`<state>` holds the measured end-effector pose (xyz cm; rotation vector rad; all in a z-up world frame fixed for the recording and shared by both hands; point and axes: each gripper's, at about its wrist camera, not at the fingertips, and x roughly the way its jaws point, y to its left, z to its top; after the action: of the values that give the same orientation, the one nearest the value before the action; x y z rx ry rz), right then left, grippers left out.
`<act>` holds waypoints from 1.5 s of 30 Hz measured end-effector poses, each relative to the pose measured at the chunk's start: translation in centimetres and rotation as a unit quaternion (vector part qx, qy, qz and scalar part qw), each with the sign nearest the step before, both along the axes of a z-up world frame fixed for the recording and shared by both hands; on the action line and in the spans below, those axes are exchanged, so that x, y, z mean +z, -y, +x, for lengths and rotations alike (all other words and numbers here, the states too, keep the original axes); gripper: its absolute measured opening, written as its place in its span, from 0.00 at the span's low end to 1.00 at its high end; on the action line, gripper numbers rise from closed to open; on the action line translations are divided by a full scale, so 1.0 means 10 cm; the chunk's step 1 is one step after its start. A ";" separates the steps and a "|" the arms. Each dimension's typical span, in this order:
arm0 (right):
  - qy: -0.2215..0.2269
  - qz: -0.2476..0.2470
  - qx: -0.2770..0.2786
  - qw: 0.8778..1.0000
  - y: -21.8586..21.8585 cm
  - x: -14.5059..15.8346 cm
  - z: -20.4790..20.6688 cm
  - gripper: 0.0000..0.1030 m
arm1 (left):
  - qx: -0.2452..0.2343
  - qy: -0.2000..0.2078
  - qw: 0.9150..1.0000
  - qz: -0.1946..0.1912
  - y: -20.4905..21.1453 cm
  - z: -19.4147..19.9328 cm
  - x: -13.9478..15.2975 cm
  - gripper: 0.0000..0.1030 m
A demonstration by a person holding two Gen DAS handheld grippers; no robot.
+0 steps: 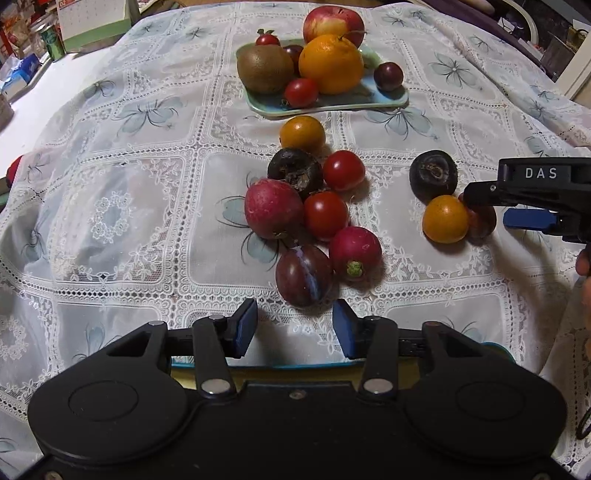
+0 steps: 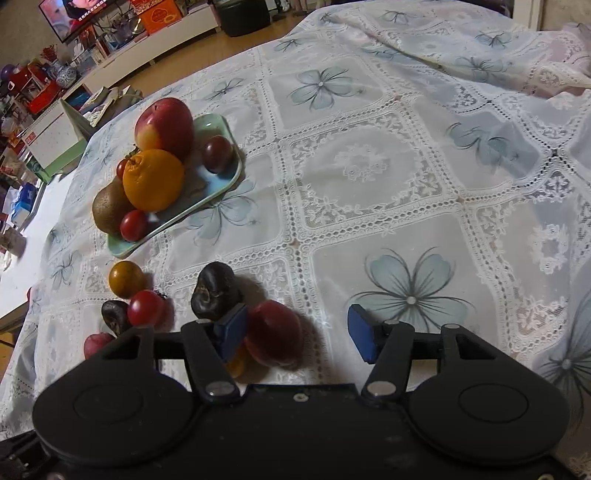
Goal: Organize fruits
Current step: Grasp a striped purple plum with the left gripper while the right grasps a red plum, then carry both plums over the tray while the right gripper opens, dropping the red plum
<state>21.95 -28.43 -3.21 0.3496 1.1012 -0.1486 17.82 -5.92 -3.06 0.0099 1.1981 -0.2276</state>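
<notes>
A pale green plate (image 1: pixel 384 101) at the far side holds an apple (image 1: pixel 332 22), an orange (image 1: pixel 330 64), a kiwi (image 1: pixel 264 68) and small tomatoes; it also shows in the right wrist view (image 2: pixel 221 184). Several loose fruits lie in a cluster mid-cloth, among them a purple plum (image 1: pixel 304 275), just ahead of my open, empty left gripper (image 1: pixel 293 328). My right gripper (image 2: pixel 297 332) is open, and a dark red tomato (image 2: pixel 273 332) lies between its fingers beside the left pad (image 2: pixel 232 332). An orange tomato (image 1: pixel 445 218) and a dark water chestnut (image 1: pixel 433 174) lie next to it.
The table wears a white lace cloth (image 1: pixel 129 221) with blue flowers, rumpled at the far right (image 2: pixel 498 48). A box (image 1: pixel 92 26) and clutter stand beyond the left edge. A blue-rimmed plate's edge (image 1: pixel 258 366) shows under my left gripper.
</notes>
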 end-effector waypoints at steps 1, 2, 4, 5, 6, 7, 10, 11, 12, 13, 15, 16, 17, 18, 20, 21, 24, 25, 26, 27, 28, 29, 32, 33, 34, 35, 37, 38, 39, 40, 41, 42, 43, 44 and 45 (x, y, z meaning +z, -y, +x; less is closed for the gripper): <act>0.000 -0.001 0.002 1.000 -0.01 -0.02 0.01 0.58 | 0.001 -0.002 1.000 0.001 0.00 0.02 -0.02 0.50; -0.001 -0.001 0.005 1.000 -0.03 -0.03 0.02 0.58 | 0.002 -0.002 1.000 0.002 0.01 0.03 -0.03 0.50; -0.002 -0.003 0.016 1.000 -0.07 -0.04 0.03 0.58 | 0.003 -0.002 1.000 0.002 0.02 0.06 -0.04 0.50; -0.002 -0.006 0.021 1.000 -0.10 -0.05 0.03 0.58 | 0.004 -0.001 1.000 0.003 0.03 0.08 -0.05 0.50; 0.000 -0.011 0.022 1.000 -0.13 -0.06 0.04 0.58 | 0.004 -0.001 1.000 0.003 0.04 0.10 -0.06 0.50; 0.003 -0.018 0.022 1.000 -0.16 -0.06 0.04 0.58 | 0.006 -0.003 1.000 0.004 0.04 0.12 -0.07 0.50; 0.007 -0.023 0.026 0.999 -0.18 -0.06 0.05 0.58 | 0.012 -0.007 1.000 0.004 0.06 0.16 -0.09 0.49; 0.007 -0.023 0.026 0.999 -0.18 -0.06 0.05 0.58 | 0.012 -0.002 1.000 0.001 0.06 0.16 -0.07 0.45; 0.006 -0.018 0.025 1.000 -0.16 -0.06 0.06 0.58 | 0.007 0.002 1.000 -0.006 0.06 0.15 -0.06 0.41; 0.004 -0.013 0.024 1.000 -0.14 -0.06 0.05 0.57 | 0.006 0.003 1.000 -0.008 0.07 0.15 -0.05 0.41; 0.003 -0.004 0.023 1.000 -0.11 -0.07 0.05 0.52 | 0.007 0.003 1.000 -0.009 0.07 0.14 -0.05 0.40; 0.003 0.002 0.024 1.000 -0.09 -0.06 0.04 0.45 | 0.008 0.003 1.000 -0.009 0.06 0.13 -0.04 0.40; 0.002 0.010 0.028 1.000 -0.08 -0.06 0.04 0.39 | 0.010 0.003 1.000 -0.009 0.06 0.12 -0.04 0.40; 0.003 0.021 0.036 0.999 -0.09 -0.05 0.03 0.34 | 0.013 0.004 1.000 -0.010 0.04 0.11 -0.02 0.40; 0.003 0.024 0.043 0.999 -0.10 -0.02 0.01 0.34 | 0.018 0.007 1.000 -0.015 0.01 0.07 0.03 0.40; 0.004 0.022 0.045 0.999 -0.11 -0.02 0.00 0.35 | 0.018 0.010 1.000 -0.018 -0.01 0.05 0.06 0.40; 0.010 0.015 0.053 0.998 -0.15 -0.05 -0.03 0.37 | 0.017 0.021 1.000 -0.016 -0.07 -0.03 0.17 0.40; 0.007 0.015 0.057 0.998 -0.17 -0.05 -0.02 0.37 | 0.016 0.024 0.999 -0.016 -0.10 -0.06 0.21 0.40; 0.003 0.018 0.060 0.998 -0.19 -0.07 -0.01 0.37 | 0.014 0.026 0.999 -0.016 -0.12 -0.10 0.24 0.40; -0.006 0.018 0.063 0.998 -0.21 -0.10 0.01 0.38 | 0.011 0.027 0.999 -0.018 -0.14 -0.14 0.26 0.40; -0.012 0.013 0.065 0.998 -0.23 -0.13 0.04 0.38 | 0.009 0.028 0.999 -0.020 -0.16 -0.19 0.28 0.40; -0.011 0.004 0.068 0.998 -0.26 -0.15 0.04 0.38 | 0.008 0.026 0.999 -0.022 -0.19 -0.23 0.29 0.40; -0.002 -0.015 0.077 0.997 -0.34 -0.15 0.02 0.38 | 0.007 0.022 0.999 -0.032 -0.27 -0.36 0.31 0.40; 0.000 -0.022 0.078 0.997 -0.35 -0.15 0.00 0.37 | 0.007 0.022 0.999 -0.034 -0.29 -0.41 0.31 0.40; 0.005 -0.026 0.078 0.997 -0.36 -0.15 -0.02 0.36 | 0.007 0.024 0.999 -0.035 -0.32 -0.47 0.32 0.40; 0.008 -0.030 0.079 0.996 -0.38 -0.15 -0.03 0.36 | 0.008 0.026 0.999 -0.035 -0.34 -0.52 0.33 0.40; 0.015 -0.039 0.082 0.996 -0.40 -0.13 -0.06 0.35 | 0.007 0.031 0.999 -0.036 -0.38 -0.63 0.35 0.40; 0.018 -0.042 0.081 0.996 -0.41 -0.12 -0.08 0.35 | 0.008 0.033 0.999 -0.036 -0.40 -0.68 0.36 0.40; 0.021 -0.043 0.076 0.996 -0.40 -0.10 -0.09 0.35 | 0.009 0.033 0.999 -0.038 -0.43 -0.72 0.36 0.40; 0.025 -0.046 0.069 0.996 -0.40 -0.07 -0.12 0.35 | 0.011 0.034 0.999 -0.041 -0.46 -0.76 0.37 0.40; 0.031 -0.049 0.065 0.996 -0.39 -0.03 -0.14 0.35 | 0.013 0.035 0.998 -0.043 -0.50 -0.80 0.37 0.40; 0.037 -0.053 0.061 0.996 -0.40 0.01 -0.18 0.35 | 0.016 0.036 0.998 -0.042 -0.52 -0.83 0.38 0.40; 0.045 -0.055 0.058 0.996 -0.40 0.06 -0.24 0.35 | 0.019 0.038 0.998 -0.040 -0.55 -0.86 0.38 0.40; 0.054 -0.054 0.056 0.995 -0.39 0.12 -0.30 0.36 | 0.023 0.040 0.998 -0.038 -0.58 -0.89 0.38 0.40; 0.064 -0.051 0.056 0.995 -0.39 0.19 -0.37 0.35 | 0.025 0.042 0.998 -0.036 -0.61 -0.92 0.38 0.40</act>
<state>18.29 -24.55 -1.32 0.2023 0.9807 -0.0821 8.60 0.14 0.79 -0.0732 1.1050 -0.2239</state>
